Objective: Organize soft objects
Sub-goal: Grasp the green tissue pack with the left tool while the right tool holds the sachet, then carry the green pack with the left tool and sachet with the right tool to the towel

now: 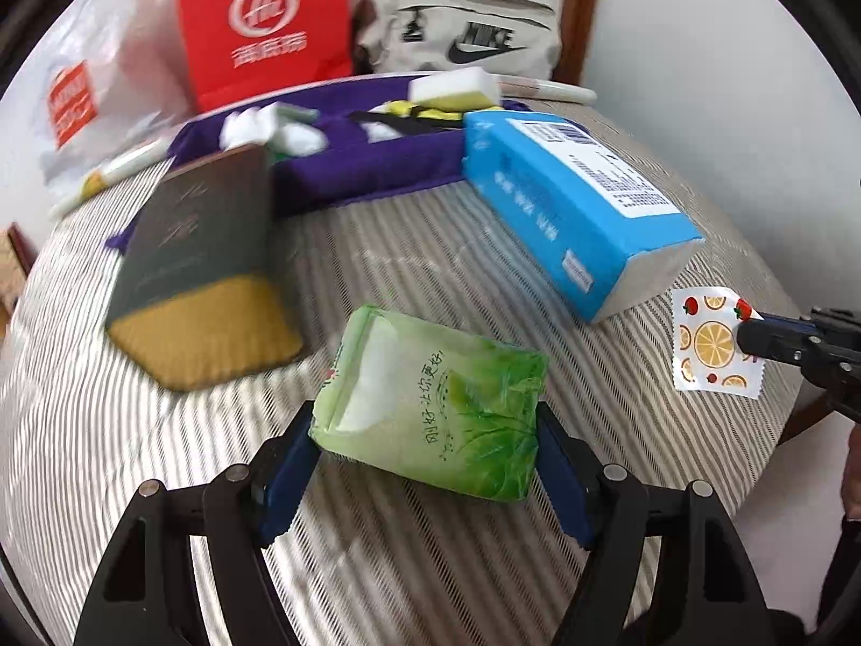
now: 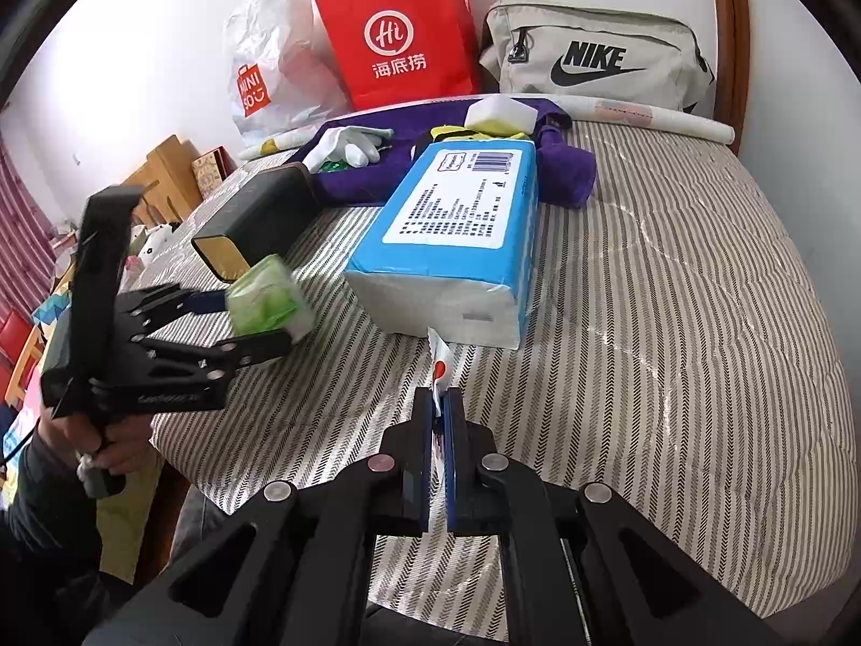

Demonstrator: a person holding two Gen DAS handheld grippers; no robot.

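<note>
A soft green tissue pack (image 1: 430, 404) sits between the blue pads of my left gripper (image 1: 425, 420), which is shut on its two sides. The right wrist view shows that pack (image 2: 266, 301) held just above the striped bed cover (image 2: 672, 296) by the left gripper (image 2: 258, 317). My right gripper (image 2: 441, 404) is shut on a small white sachet printed with oranges and strawberries (image 2: 440, 363). In the left wrist view the sachet (image 1: 710, 344) hangs from the right gripper (image 1: 753, 336) at the bed's right side.
A big blue tissue pack (image 2: 457, 226) and a dark box with a gold end (image 2: 253, 220) lie mid-bed. Behind them a purple cloth (image 2: 565, 167) carries a white-yellow sponge (image 2: 500, 110) and white gloves (image 2: 350, 142). A red bag (image 2: 398, 32), a white plastic bag (image 2: 269, 54) and a Nike pouch (image 2: 592, 59) line the wall.
</note>
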